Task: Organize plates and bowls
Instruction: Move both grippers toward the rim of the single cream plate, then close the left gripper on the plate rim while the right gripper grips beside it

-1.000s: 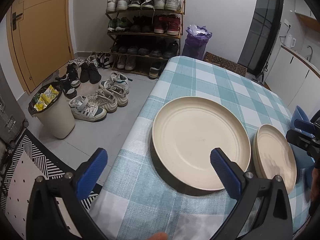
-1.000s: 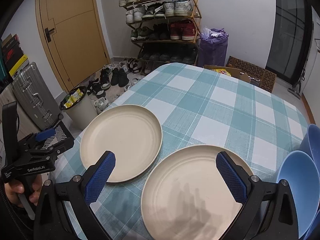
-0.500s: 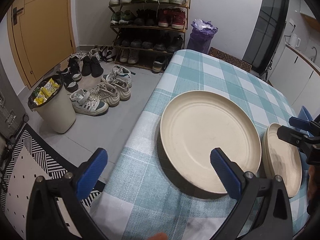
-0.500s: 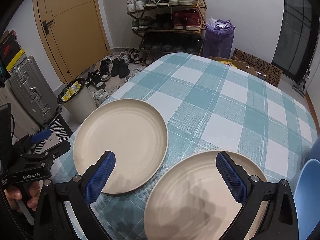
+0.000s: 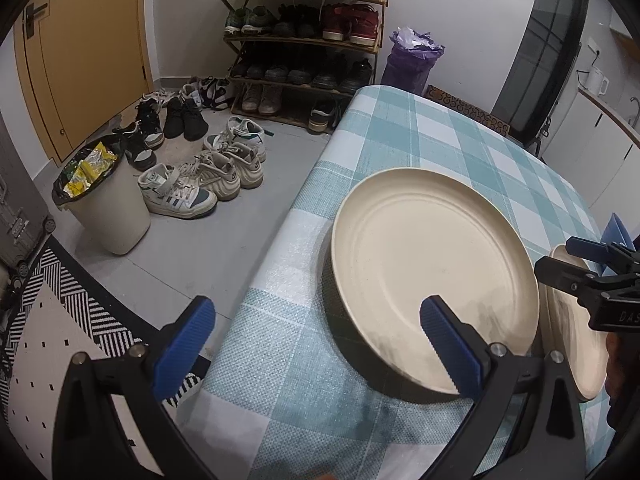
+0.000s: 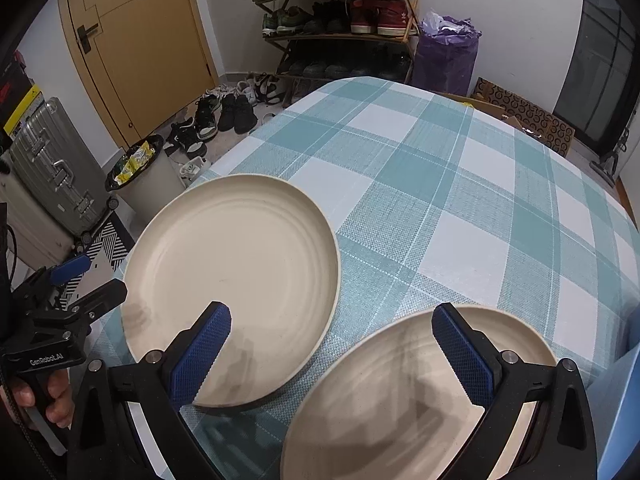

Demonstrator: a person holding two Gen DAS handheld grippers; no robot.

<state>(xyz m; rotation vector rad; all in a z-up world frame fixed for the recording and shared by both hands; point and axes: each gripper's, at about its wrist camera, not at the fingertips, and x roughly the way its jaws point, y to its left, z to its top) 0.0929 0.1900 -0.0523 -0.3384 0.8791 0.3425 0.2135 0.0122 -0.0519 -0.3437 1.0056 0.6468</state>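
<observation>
Two cream plates lie on the checked tablecloth. The left plate [image 5: 432,264] [image 6: 232,276] sits near the table's left edge. The right plate [image 6: 408,396] shows edge-on at the right of the left wrist view [image 5: 576,340]. My left gripper [image 5: 316,344] is open and empty, its right finger over the left plate's near rim; it also shows in the right wrist view [image 6: 76,280]. My right gripper [image 6: 332,356] is open and empty, hovering over the gap between both plates; it also shows in the left wrist view [image 5: 596,264]. A blue bowl [image 6: 620,412] sits at the far right.
The table's left edge [image 5: 280,216] drops to the floor with a bin [image 5: 100,200], loose shoes [image 5: 200,184] and a shoe rack [image 5: 304,40]. A suitcase [image 6: 56,176] stands left. The checked cloth [image 6: 460,184] stretches beyond the plates.
Both grippers have moved forward and lower toward the plates, which look larger now. The right gripper has shifted left, so the blue bowl is nearly out of its view.
</observation>
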